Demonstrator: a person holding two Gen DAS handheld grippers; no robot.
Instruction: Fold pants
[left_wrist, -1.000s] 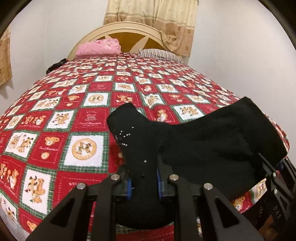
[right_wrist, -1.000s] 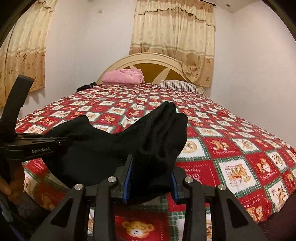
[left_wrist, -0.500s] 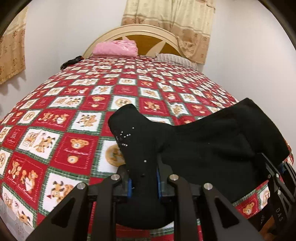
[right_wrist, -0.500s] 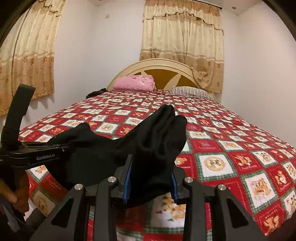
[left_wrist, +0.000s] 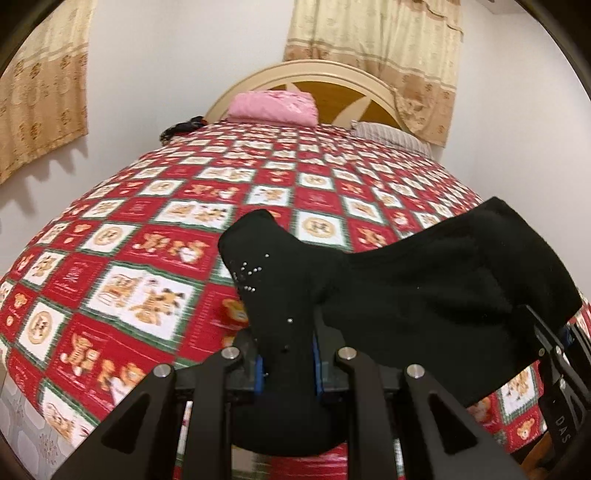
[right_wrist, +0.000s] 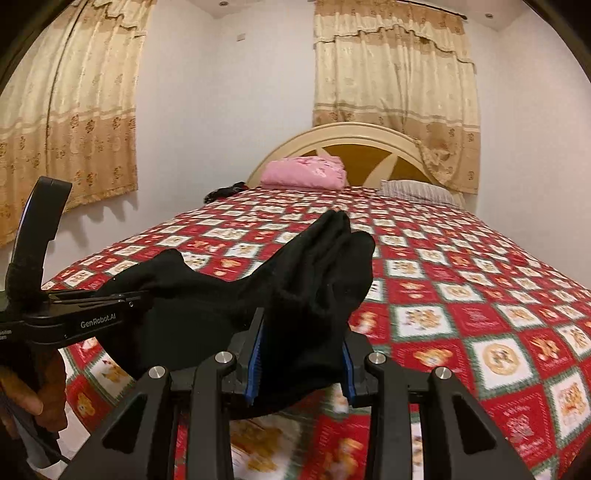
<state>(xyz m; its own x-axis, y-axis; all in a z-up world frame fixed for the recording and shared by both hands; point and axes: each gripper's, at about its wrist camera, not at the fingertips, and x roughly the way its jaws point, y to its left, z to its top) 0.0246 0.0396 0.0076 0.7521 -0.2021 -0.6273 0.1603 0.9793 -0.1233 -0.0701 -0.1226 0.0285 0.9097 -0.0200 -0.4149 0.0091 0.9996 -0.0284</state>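
Your left gripper (left_wrist: 287, 363) is clamped on one bunched end of the black pants (left_wrist: 424, 295), and your right gripper (right_wrist: 301, 363) pinches the other end between its blue pads (right_wrist: 255, 363). The dark fabric spans between the two tools, raised above the near edge of the bed (right_wrist: 461, 280) with its red teddy-bear quilt. At the headboard (right_wrist: 362, 147), a pink folded bundle (right_wrist: 304, 171) lies beside a striped pillow (right_wrist: 417, 190); beige curtains (right_wrist: 395, 81) hang behind.
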